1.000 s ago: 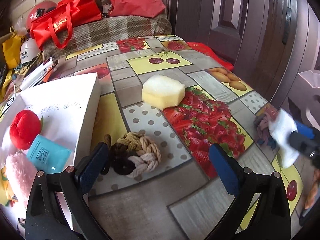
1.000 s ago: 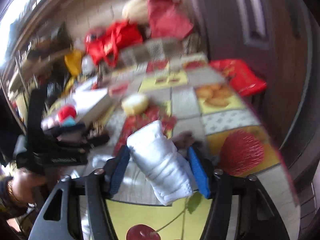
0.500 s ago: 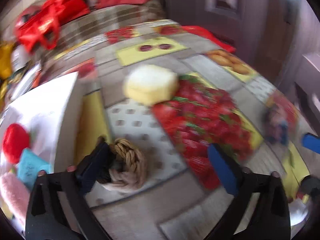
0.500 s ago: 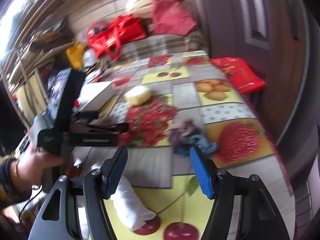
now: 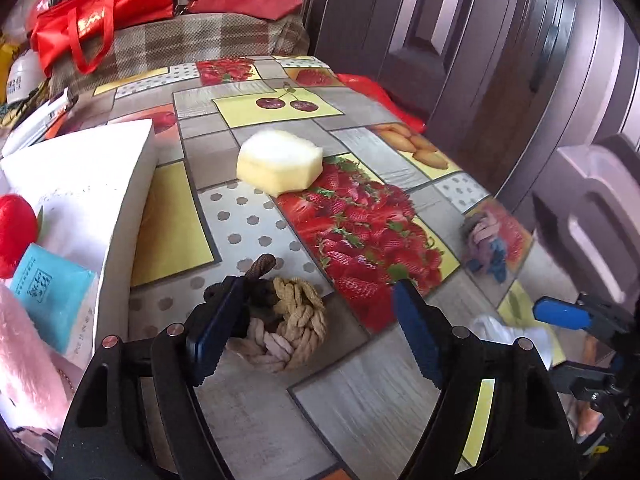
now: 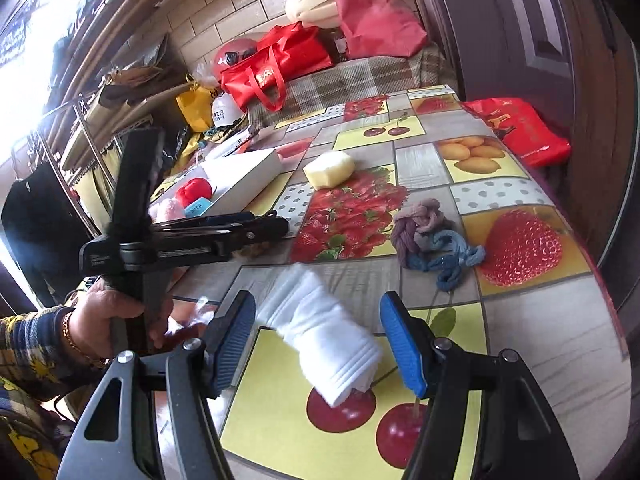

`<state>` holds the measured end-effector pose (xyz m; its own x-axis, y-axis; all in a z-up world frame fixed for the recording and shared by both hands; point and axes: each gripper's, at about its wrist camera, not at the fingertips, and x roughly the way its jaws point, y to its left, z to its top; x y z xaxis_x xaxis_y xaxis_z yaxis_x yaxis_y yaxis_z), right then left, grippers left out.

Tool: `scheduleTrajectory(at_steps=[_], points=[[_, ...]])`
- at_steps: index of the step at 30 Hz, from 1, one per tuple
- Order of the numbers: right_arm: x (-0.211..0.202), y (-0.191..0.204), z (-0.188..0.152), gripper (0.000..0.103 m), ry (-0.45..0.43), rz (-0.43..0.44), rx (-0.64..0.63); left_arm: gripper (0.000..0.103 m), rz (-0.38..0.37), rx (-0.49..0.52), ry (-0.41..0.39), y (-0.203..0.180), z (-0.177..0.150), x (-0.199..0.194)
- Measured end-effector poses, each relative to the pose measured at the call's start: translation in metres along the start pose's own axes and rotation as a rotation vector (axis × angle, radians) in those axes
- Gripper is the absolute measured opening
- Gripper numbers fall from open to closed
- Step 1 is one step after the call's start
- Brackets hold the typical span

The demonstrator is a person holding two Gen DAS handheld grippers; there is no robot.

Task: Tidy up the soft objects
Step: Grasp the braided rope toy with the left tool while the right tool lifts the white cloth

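Note:
My left gripper point(image 5: 316, 328) is open, its jaws around a braided rope knot point(image 5: 284, 328) of beige and brown cord on the table. My right gripper point(image 6: 320, 344) is open, with a rolled white cloth point(image 6: 324, 336) lying loose on the table between its jaws. A white box point(image 5: 80, 196) at the left holds a red plush point(image 5: 16, 232), a blue packet point(image 5: 48, 284) and a pink fluffy thing point(image 5: 28, 364). A pale yellow sponge point(image 5: 280, 164) sits mid-table. A purple and blue rope tangle point(image 6: 428, 236) lies near the right edge.
The table has a fruit-print cloth point(image 5: 360, 232). Red bags point(image 6: 280, 64) sit on a plaid-covered seat behind the table. A dark wooden door point(image 5: 480, 60) stands close on the right. Shelves with clutter point(image 6: 120, 112) are at the left.
My right gripper opened and let the white cloth down onto the table. My left gripper moved forward so that its jaws stand around the rope knot.

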<state>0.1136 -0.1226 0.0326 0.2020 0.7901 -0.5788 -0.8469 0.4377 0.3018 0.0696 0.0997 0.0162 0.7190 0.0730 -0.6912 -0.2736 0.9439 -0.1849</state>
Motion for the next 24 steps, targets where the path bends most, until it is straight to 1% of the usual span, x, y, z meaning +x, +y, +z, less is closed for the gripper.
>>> scheduleTrajectory(at_steps=[3,4,7,9,11,15,17,20,24], points=[[0.004,0.006,0.001,0.066,0.02,-0.008,-0.025,0.078,0.046,0.048,0.007,-0.008,-0.002,0.003],[0.007,0.009,0.001,0.066,0.032,-0.016,-0.042,0.078,0.055,0.057,-0.006,-0.01,-0.004,0.0],[0.017,0.014,0.004,0.066,0.067,-0.029,-0.082,0.078,0.064,0.055,-0.127,-0.009,-0.006,-0.021],[0.022,0.016,0.006,0.066,0.083,-0.032,-0.095,0.078,0.087,0.056,-0.138,-0.009,-0.006,-0.023],[0.029,0.017,0.008,0.066,0.109,-0.043,-0.106,0.078,0.135,0.055,-0.08,-0.01,-0.003,-0.011],[0.04,0.02,0.009,0.066,0.154,-0.091,-0.137,0.078,0.177,0.074,0.064,-0.013,0.0,0.018],[0.045,0.019,0.009,0.066,0.178,-0.124,-0.146,0.078,0.191,0.102,0.072,-0.017,0.0,0.022],[0.05,0.021,0.009,0.066,0.206,-0.16,-0.167,0.078,0.177,0.14,0.073,-0.024,-0.003,0.023],[0.056,0.022,0.007,0.065,0.241,-0.203,-0.198,0.076,0.144,0.121,0.072,-0.019,-0.004,0.022]])
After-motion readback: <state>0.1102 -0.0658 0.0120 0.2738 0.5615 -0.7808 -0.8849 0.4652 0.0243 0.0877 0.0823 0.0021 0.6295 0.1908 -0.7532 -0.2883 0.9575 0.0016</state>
